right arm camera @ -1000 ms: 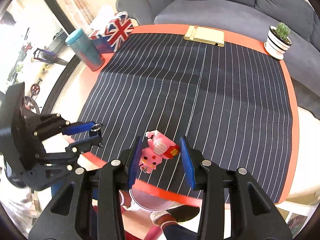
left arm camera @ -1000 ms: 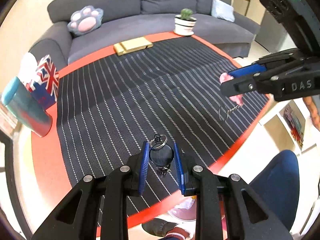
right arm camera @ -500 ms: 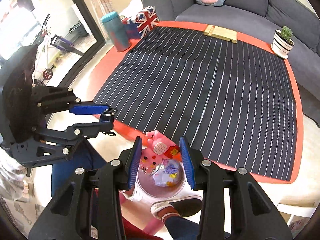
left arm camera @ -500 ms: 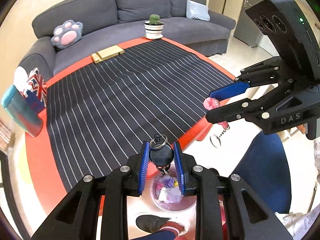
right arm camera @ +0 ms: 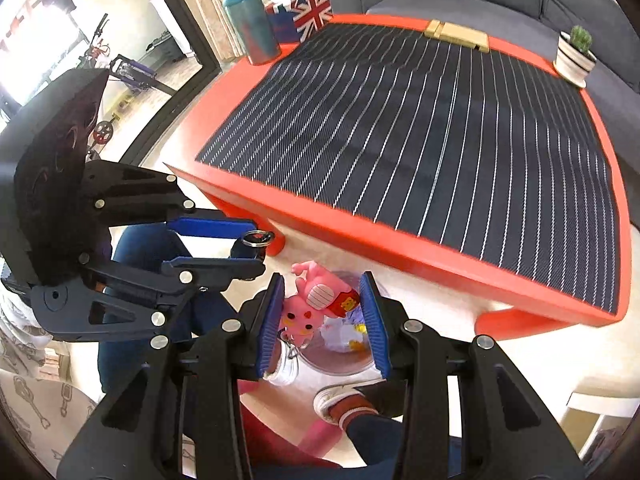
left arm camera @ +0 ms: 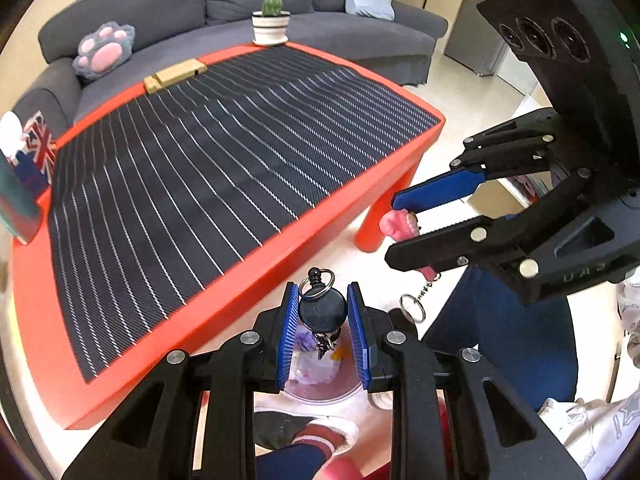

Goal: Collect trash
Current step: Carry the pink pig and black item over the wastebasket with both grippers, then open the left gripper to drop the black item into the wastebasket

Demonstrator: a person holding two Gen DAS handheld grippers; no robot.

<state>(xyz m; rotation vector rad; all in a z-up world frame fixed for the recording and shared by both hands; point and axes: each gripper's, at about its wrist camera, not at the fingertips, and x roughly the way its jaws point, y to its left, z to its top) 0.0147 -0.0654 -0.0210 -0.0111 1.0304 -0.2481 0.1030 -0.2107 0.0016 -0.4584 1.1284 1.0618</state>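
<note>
My left gripper (left arm camera: pixel 323 312) is shut on a round black keychain (left arm camera: pixel 322 312) with a metal ring at its top. It hangs over a small pinkish bin (left arm camera: pixel 320 384) on the floor with crumpled wrappers inside. My right gripper (right arm camera: pixel 323 304) is shut on a pink pig toy keychain (right arm camera: pixel 316 300), also above the bin (right arm camera: pixel 344 356). In the left wrist view the right gripper (left arm camera: pixel 404 224) comes in from the right, the pink toy (left arm camera: pixel 396 226) between its pads and its key ring dangling below. In the right wrist view the left gripper (right arm camera: pixel 250 250) shows at the left.
A red table (left arm camera: pixel 240 248) with a dark striped mat (right arm camera: pixel 420 140) stands beyond the bin. A teal tumbler (right arm camera: pixel 252 24), a Union Jack tissue box (right arm camera: pixel 308 10), a wooden block (right arm camera: pixel 456 34) and a potted cactus (right arm camera: pixel 576 56) sit along its far edges. A person's shoe (right arm camera: pixel 340 400) and legs are beside the bin.
Both grippers have moved off the table edge and sunk over the floor bin, each still holding its keychain. The bin has come into view beneath them.
</note>
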